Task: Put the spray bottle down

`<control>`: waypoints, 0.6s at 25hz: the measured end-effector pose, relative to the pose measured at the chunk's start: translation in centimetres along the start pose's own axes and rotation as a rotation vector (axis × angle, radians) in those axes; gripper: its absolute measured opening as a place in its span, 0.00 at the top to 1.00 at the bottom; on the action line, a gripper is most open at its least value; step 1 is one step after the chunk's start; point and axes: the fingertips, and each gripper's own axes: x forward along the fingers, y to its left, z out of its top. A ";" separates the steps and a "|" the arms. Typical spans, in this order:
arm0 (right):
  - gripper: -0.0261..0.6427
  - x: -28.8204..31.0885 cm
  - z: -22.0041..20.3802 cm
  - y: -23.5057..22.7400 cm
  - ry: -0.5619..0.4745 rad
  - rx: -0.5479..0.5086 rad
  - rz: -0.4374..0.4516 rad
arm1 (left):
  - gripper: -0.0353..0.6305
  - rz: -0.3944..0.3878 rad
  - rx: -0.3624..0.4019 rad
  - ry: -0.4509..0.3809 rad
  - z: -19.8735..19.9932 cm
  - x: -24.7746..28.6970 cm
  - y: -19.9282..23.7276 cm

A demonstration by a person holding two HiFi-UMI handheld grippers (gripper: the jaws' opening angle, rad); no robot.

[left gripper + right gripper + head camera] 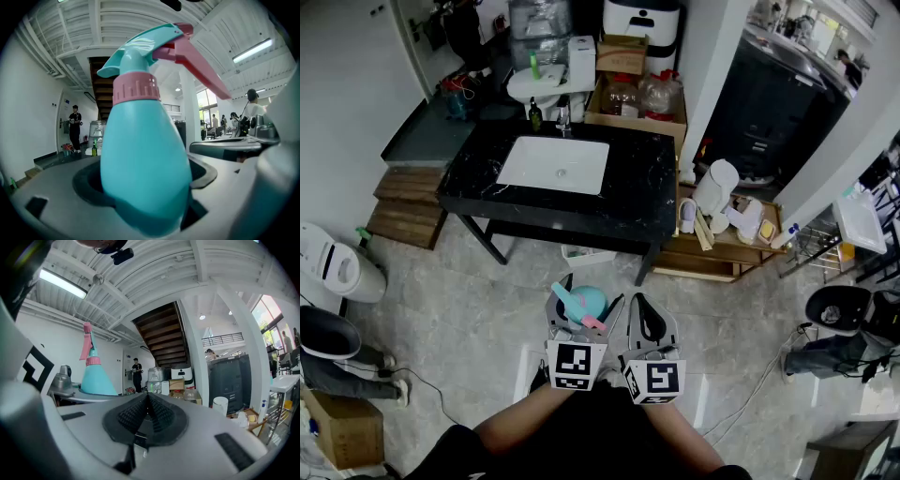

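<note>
Low in the head view, just ahead of the person's forearms, the left gripper has its two jaws spread wide and clamped on the round belly of the spray bottle, one jaw on each flank. The bottle hangs in the air above the tiled floor, on no surface. In the left gripper view its teal body fills the gap between the jaws and stands nearly upright, with a pink collar at the neck, a teal spray head above it and a pink trigger slanting down to the right.

The right gripper sits just beside the left one, close on its right. In its own view the ribbed black pads are pressed together with nothing between them, and the bottle shows off to the left.

Beyond both grippers stands a black counter with a white sink set into it and a small green bottle at the back edge. A low wooden shelf stands to the counter's right
</note>
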 end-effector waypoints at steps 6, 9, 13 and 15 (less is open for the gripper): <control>0.95 -1.9 0.2 -1.9 -0.028 0.033 0.031 | 0.30 0.020 -0.003 0.009 -0.9 0.1 -2.1; 0.95 -2.5 -0.9 -2.6 -0.011 0.057 0.040 | 0.30 0.023 -0.006 0.027 -1.6 0.2 -2.5; 0.95 -2.7 -1.1 -3.7 -0.012 0.075 0.042 | 0.30 0.023 -0.003 0.033 -1.5 0.6 -2.6; 0.95 -2.5 -0.8 -4.3 -0.017 0.068 0.039 | 0.30 0.026 0.002 0.033 -1.4 1.1 -2.5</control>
